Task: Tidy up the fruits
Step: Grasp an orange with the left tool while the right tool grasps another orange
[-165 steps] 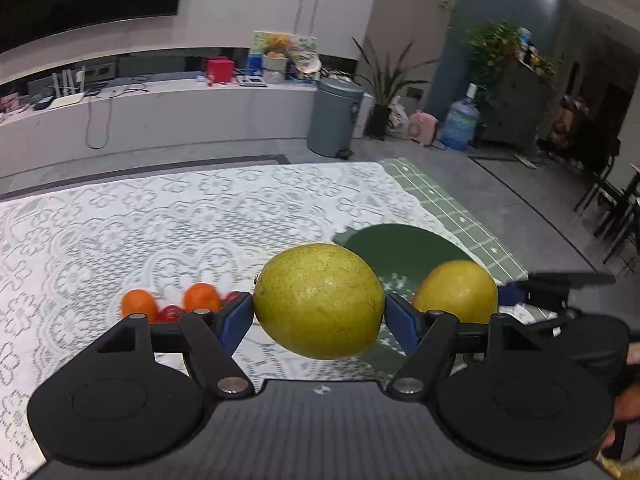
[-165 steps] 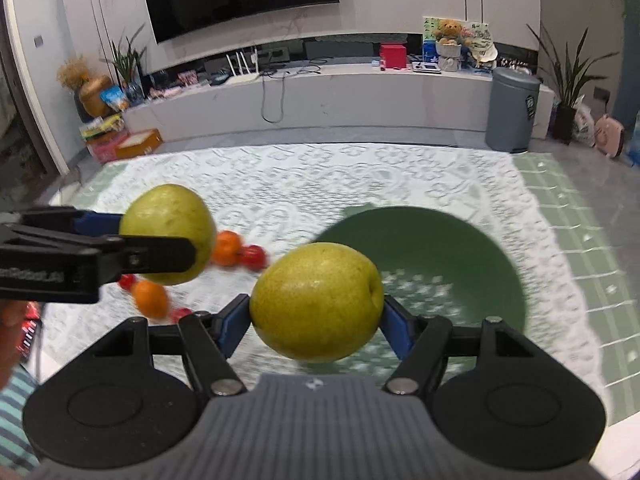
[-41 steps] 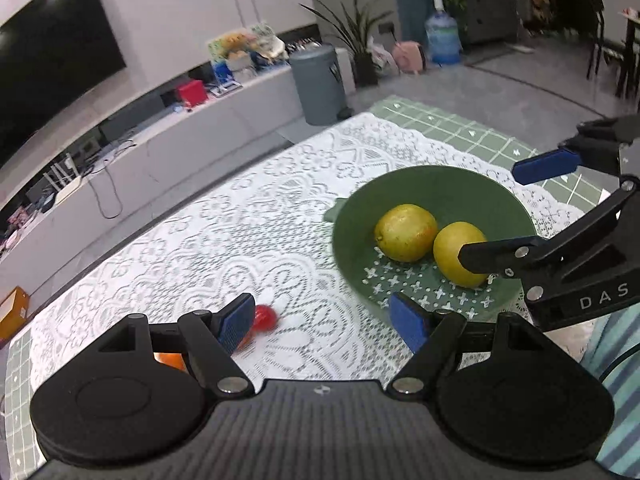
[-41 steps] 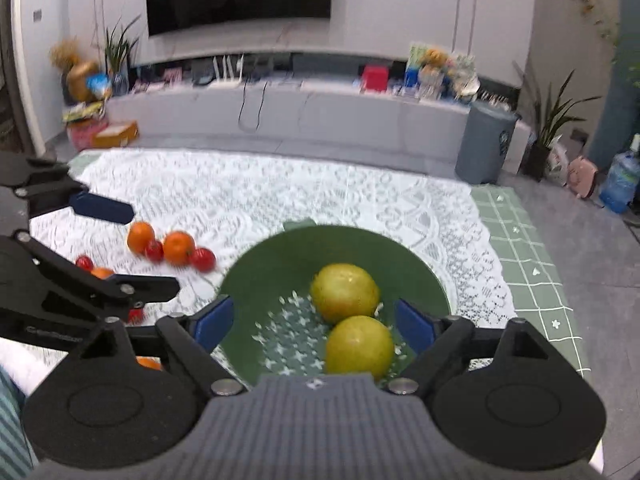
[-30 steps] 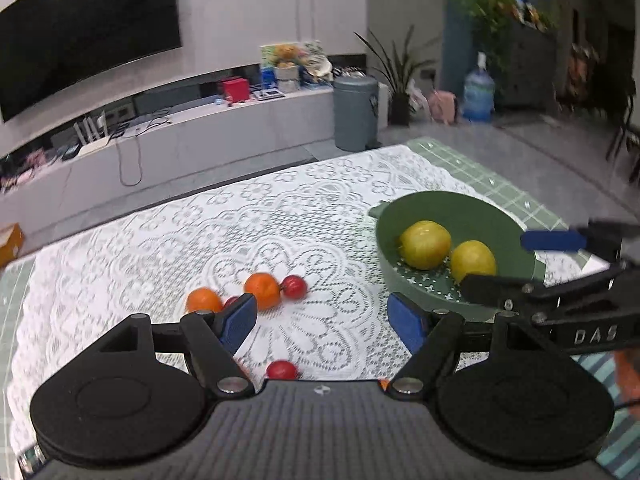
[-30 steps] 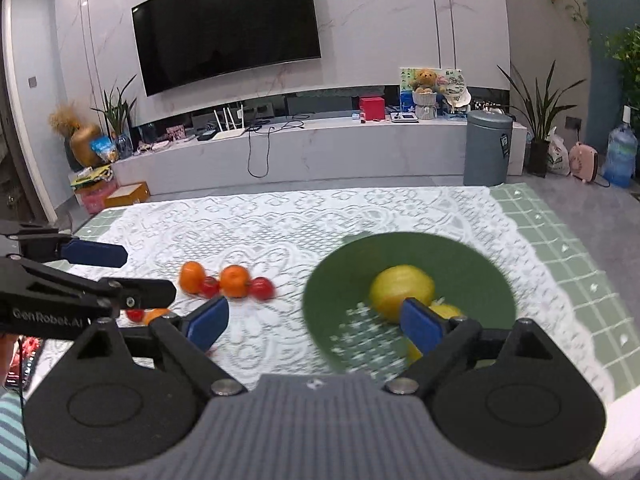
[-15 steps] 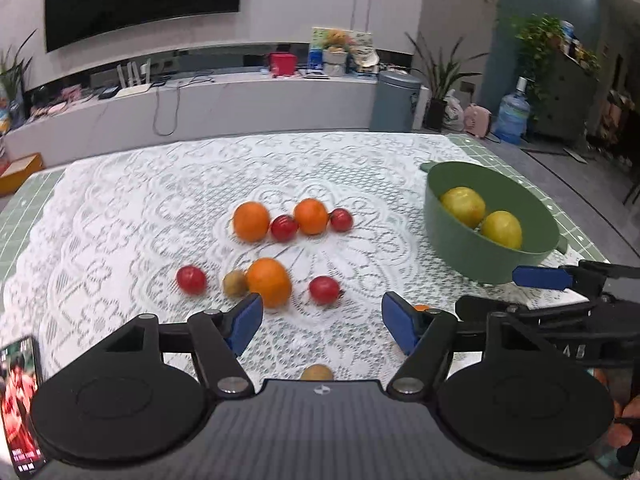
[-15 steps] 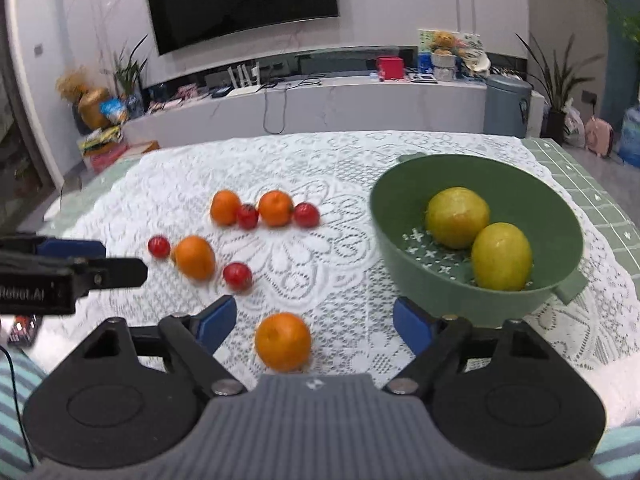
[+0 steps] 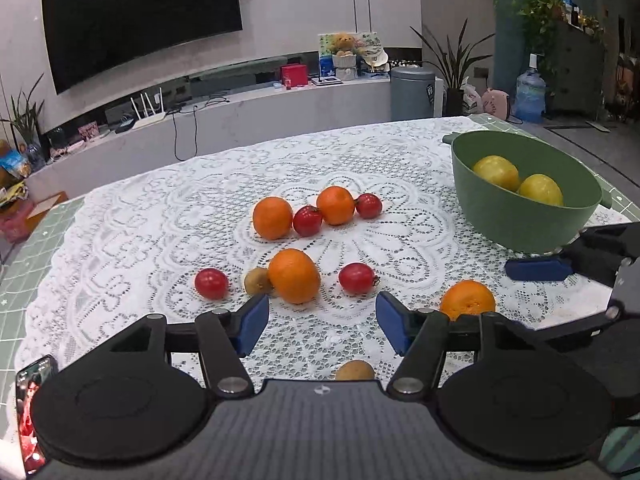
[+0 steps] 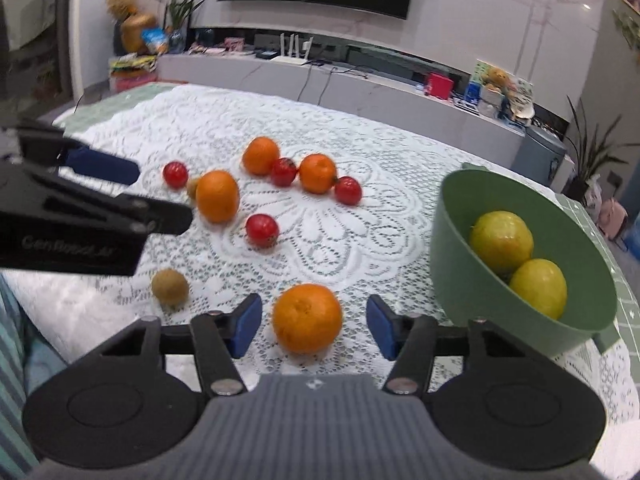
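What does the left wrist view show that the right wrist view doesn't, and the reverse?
Only the left wrist view shows a phone at the table's left edge and a water jug. Only the right wrist view shows the whole near orange between the right hand-held gripper's open jaws. Both show the green bowl holding two yellow fruits.

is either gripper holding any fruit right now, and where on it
Nothing is held. The right gripper has been closing around an orange, pads not touching. The left gripper is empty, also closing.
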{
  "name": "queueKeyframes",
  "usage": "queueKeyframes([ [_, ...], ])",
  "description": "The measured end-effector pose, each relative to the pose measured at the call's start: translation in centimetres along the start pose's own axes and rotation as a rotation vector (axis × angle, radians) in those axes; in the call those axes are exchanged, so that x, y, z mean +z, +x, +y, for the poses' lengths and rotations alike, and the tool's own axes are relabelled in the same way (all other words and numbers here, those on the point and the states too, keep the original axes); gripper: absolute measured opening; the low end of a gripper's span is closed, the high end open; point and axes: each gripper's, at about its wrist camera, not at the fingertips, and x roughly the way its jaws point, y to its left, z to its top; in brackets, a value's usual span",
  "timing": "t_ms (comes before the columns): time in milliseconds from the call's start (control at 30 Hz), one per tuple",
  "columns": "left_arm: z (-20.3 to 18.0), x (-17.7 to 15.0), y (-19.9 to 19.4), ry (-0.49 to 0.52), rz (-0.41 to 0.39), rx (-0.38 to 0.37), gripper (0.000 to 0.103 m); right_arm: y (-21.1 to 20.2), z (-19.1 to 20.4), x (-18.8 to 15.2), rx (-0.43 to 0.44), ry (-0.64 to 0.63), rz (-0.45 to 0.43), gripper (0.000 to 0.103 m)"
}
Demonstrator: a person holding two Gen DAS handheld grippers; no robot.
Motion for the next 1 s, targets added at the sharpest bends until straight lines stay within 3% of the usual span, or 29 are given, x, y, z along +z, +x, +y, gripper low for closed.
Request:
queueKeyframes([
  [467,1.5,-0.1,1.8,-0.081,0.06,-0.043,0.073,2.3,0.8,-0.2,-0.02,-0.054,0.044,0.043],
  [733,1.8,0.6,3.8,-0.102,0.083,-0.013,0.073,3.1,0.2,-0.1,0.01,-0.02,0.047,0.043],
  [1000,2.6,1.5,5.6,-0.195,0.092,0.03,0.061,3.3,-0.8,0.8,-0.01,0.015,0.015,0.043],
])
